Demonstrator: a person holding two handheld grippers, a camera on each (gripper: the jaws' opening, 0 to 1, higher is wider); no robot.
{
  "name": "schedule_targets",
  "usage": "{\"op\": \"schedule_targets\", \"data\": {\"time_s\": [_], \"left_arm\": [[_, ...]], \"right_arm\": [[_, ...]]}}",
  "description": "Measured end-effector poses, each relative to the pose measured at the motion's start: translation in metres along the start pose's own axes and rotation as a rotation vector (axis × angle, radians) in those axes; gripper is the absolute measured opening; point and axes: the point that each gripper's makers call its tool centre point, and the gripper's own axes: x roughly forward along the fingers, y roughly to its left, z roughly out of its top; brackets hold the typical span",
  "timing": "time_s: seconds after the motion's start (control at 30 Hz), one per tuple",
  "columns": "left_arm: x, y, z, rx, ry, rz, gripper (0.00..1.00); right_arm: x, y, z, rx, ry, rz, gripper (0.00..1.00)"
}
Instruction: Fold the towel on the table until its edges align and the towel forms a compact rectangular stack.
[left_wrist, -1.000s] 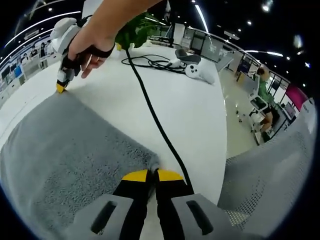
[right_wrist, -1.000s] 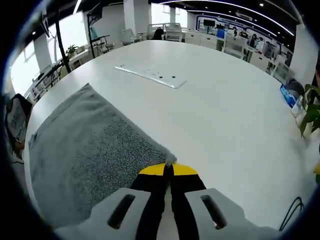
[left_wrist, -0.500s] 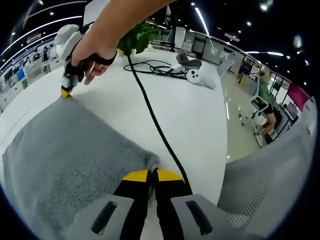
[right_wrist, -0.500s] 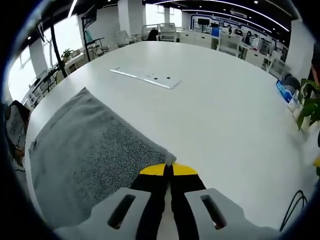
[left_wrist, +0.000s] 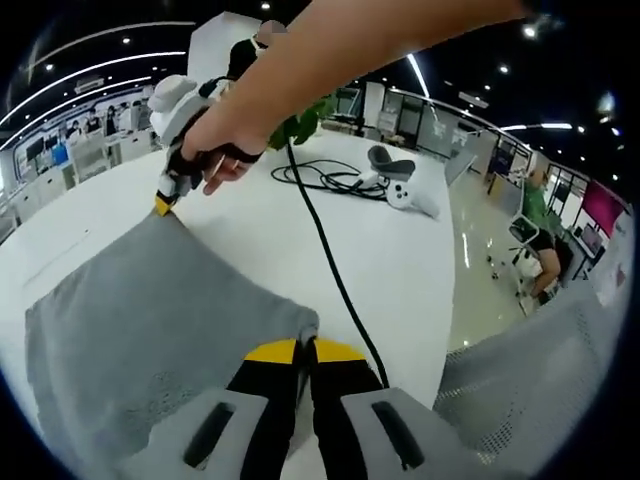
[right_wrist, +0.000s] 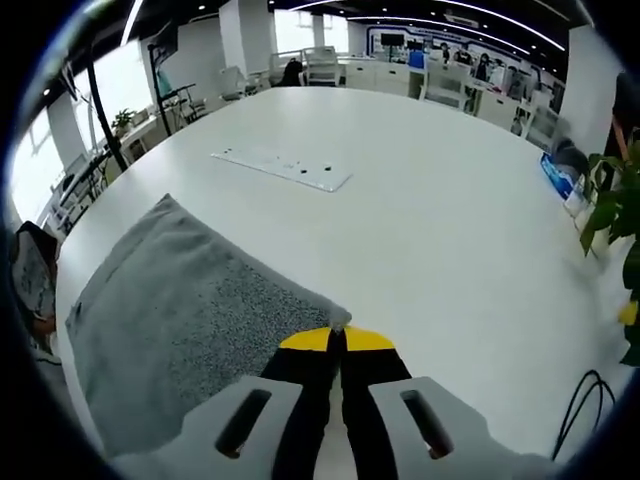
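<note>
Both corners have lifted off the table (right_wrist: 450, 200): left gripper (left_wrist: 304, 349) and right gripper (right_wrist: 335, 338) pinch the towel (left_wrist: 150, 310) taut above it, uneven pull could slip a corner, skewing edges.

Towel (left_wrist: 150, 330) on table (left_wrist: 400, 270), corner between left gripper (left_wrist: 303, 352) jaws. Right gripper (left_wrist: 163, 205) at far corner. Cable (left_wrist: 330, 270) right of towel, plant (left_wrist: 305, 115) behind.

black cable (left_wrist: 325, 262), white controller (left_wrist: 412, 197), potted plant (right_wrist: 612, 215)
</note>
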Motion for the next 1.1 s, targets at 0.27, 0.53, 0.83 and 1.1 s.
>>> {"op": "schedule_targets", "data": {"time_s": [0.27,0.53,0.83,1.1], "left_arm": [[-0.017,0.003,0.012,-0.016,-0.056,0.015,0.03],[-0.035,0.005,0.037,-0.047,-0.168,0.043,0.03],[-0.054,0.013,0.056,-0.108,-0.264,0.071,0.03],[-0.073,0.034,0.064,-0.177,-0.326,0.105,0.03]], "right_arm": [[-0.014,-0.005,0.01,0.021,-0.004,-0.033,0.0],[-0.034,-0.005,0.025,0.001,-0.004,-0.083,0.0],[-0.043,-0.004,0.05,0.046,-0.052,-0.107,0.0],[-0.052,0.012,0.068,0.089,-0.092,-0.114,0.0]]}}
